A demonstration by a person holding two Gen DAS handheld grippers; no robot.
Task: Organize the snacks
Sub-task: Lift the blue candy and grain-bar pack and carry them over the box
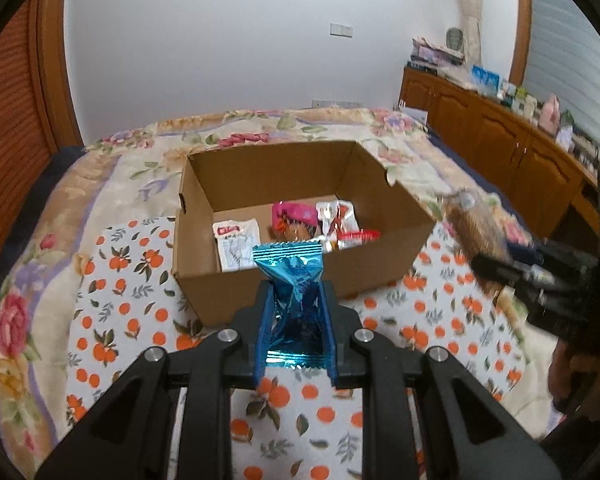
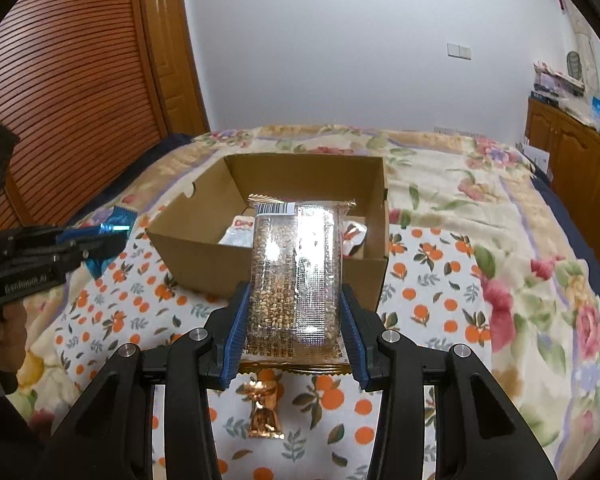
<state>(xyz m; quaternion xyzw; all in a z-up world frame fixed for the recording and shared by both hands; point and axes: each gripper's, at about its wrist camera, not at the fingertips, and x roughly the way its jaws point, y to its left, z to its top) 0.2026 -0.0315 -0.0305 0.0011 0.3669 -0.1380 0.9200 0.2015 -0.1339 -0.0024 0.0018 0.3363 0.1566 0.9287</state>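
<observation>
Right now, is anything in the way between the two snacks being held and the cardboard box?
Nothing visible. The left gripper holds the shiny blue foil packet, the right gripper the clear sesame bar pack, both in front of the open brown cardboard box. Only its low front wall lies ahead; snacks inside leave bare floor.

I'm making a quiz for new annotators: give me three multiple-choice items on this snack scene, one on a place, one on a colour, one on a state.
1. Where does the small copper-coloured packet lie?
A. In the box
B. On the orange-print cloth
C. In the left gripper

2. What colour is the packet in the left gripper?
A. Blue
B. Green
C. Yellow

3. What is the right gripper doing?
A. Hanging open
B. Gripping a clear sesame bar
C. Gripping the box

Answers:
1 B, the copper-coloured packet rests on the orange-print cloth, outside the box.
2 A, the left gripper clamps a blue foil packet.
3 B, the right gripper jaws press the sesame bar.
</observation>
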